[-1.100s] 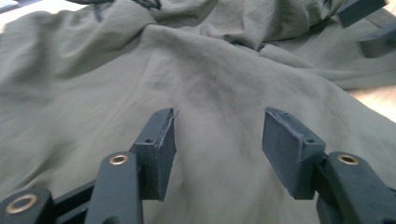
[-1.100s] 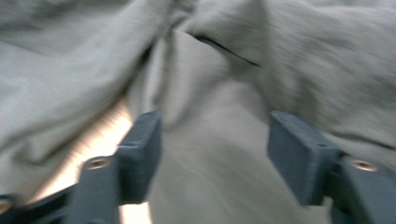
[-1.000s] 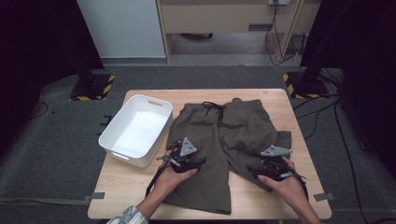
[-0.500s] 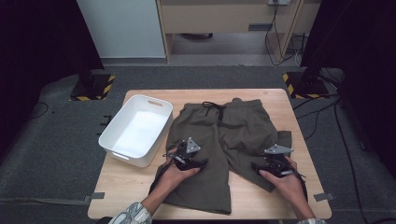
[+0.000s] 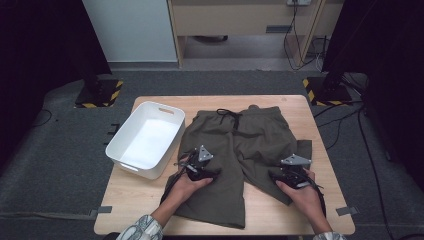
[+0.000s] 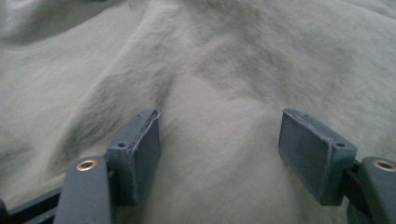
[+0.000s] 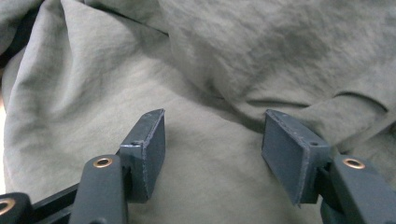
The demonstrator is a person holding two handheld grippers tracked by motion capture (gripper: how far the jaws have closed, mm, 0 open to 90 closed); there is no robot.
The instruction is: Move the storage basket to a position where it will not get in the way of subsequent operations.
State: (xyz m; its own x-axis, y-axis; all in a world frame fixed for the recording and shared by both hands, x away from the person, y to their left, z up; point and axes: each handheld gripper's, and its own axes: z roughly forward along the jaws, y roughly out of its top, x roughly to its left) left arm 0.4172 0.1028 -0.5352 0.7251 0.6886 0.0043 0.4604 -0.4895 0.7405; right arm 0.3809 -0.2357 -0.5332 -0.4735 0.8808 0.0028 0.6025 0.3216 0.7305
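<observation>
One pair of shorts (image 5: 235,150); one white bin (image 5: 145,139); two tools.

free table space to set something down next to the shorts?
Bare wood along the table front-left corner, below the white bin, and a strip past the waistband at the far edge. Crowded mid-table: olive shorts sprawl from bin to right edge.

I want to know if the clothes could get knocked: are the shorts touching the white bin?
Touching. In the high view the shorts left edge lies right against the white bin wall on the table, with no wood showing between them there.
</observation>
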